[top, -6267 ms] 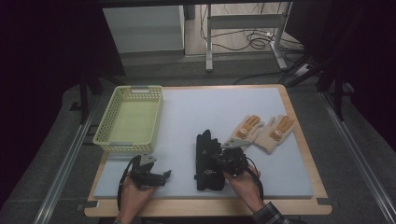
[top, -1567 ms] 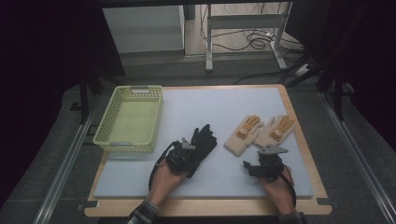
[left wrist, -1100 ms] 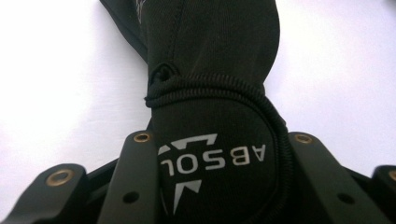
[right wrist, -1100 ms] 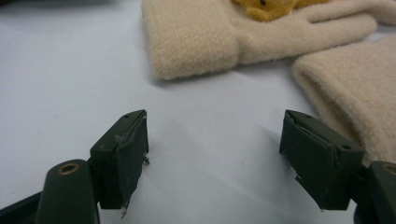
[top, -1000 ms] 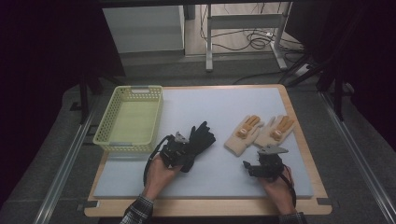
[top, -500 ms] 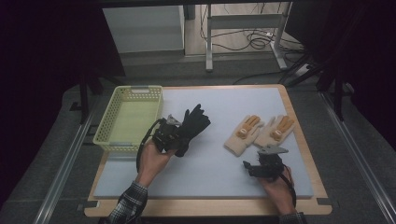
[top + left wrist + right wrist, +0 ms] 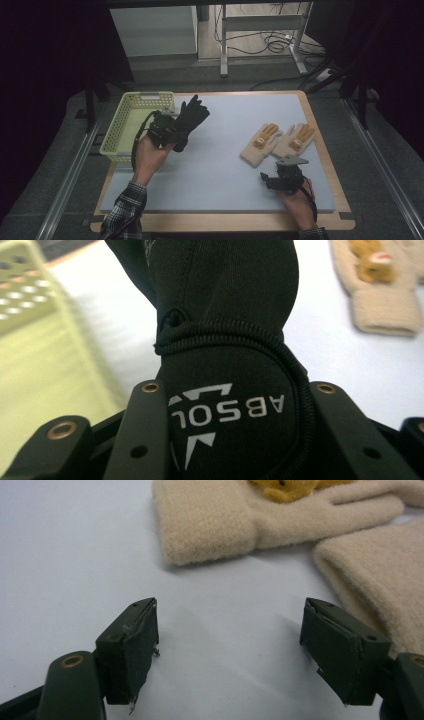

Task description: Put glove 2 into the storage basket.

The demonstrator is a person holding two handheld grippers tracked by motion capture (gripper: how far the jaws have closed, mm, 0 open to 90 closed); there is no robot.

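The left gripper was raised above the desk near its left edge, beside the yellow basket that sat at the far left corner. Its jaws were clamped tight on a black glove, and the glove's fingers stuck up and away from the person, off the surface. In the left gripper view the black glove sat squeezed between the two black jaws at its cuff, where white lettering showed (it read upside down from that camera), with the basket blurred at the left and a cream glove lying farther off at the upper right.

The right gripper rested low near the desk's near right corner, held by the person's right hand. Its jaws stood wide apart with nothing between them. In the right gripper view the two pads hovered over bare pale blue surface, just short of the cuffs of the pair of cream gloves.

Those cream gloves lay flat side by side toward the right edge of the desk, each with an orange-brown patch on its back, their fingers pointing toward the far right corner. They were well apart from the black glove.
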